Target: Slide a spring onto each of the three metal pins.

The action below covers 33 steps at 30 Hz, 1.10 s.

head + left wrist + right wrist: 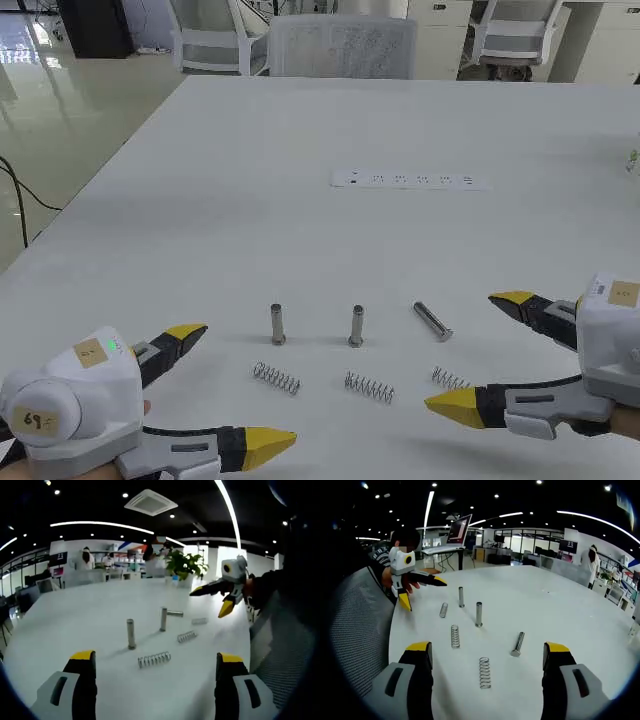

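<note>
Two metal pins stand upright on the white table, the left pin (277,323) and the middle pin (357,325). The third pin (433,321) (518,644) lies on its side. In front of each lies a spring: left spring (276,377) (154,659), middle spring (369,386), right spring (450,379) (484,672). My left gripper (240,385) (156,656) hovers open at the near left, short of the left spring. Open as well, my right gripper (468,350) (487,647) sits at the near right beside the right spring. Neither holds anything.
A white power strip (410,180) lies mid-table beyond the pins. Office chairs (340,45) stand at the table's far edge. A potted plant (187,565) sits at one end of the table. The left table edge (90,200) drops to the floor.
</note>
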{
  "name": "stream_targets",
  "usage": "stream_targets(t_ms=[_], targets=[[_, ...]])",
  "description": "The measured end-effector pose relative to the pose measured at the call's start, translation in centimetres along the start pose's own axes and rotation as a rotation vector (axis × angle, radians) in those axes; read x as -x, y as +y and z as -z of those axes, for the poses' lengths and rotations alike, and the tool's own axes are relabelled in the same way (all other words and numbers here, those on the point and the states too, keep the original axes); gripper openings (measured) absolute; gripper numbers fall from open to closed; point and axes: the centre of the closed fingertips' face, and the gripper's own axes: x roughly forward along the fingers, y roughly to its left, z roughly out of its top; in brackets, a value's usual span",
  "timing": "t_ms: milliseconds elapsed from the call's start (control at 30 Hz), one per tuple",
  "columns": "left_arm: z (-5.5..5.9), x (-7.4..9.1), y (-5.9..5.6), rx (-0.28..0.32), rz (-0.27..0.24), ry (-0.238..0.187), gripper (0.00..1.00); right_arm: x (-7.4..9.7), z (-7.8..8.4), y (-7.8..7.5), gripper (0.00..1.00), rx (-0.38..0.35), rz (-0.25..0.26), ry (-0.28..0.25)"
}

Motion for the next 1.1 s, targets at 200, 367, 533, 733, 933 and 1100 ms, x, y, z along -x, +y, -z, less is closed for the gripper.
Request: stream_targets(t_ms=[200,367,533,733,933,1100], targets=[[-0.4,-0.5,-0.6,-0.018,-0.002,0.002,0.97,0.7,0.5,0.0,0.91,-0.009,0.007,0.007],[-0.3,-0.7,-0.8,-0.017,0.002,0.02,0.97,1.3,0.7,-0.1,0.91,-0.025,0.016,0.005],[-0.4,-0.6,-0.7,-0.04,-0.005,0.03,0.98,1.1,0.6,0.1,0.9,-0.033,0.016,-0.011],[-0.7,0.0,-0.1,-0.056,-0.03,0.033,0.98,0.9,0.1,0.0,0.9,-0.021,0.009,-0.029],[-0.5,0.4,0.4,-0.102,-0.043,0.057,0.98,0.5,-0.6,0.1,0.9,-0.013,0.01,-0.052],[-0.9,1.1,1.1,-0.098,-0.073,0.053,0.97,0.6,-1.4,0.3,0.9,0.006,0.014,-0.068]])
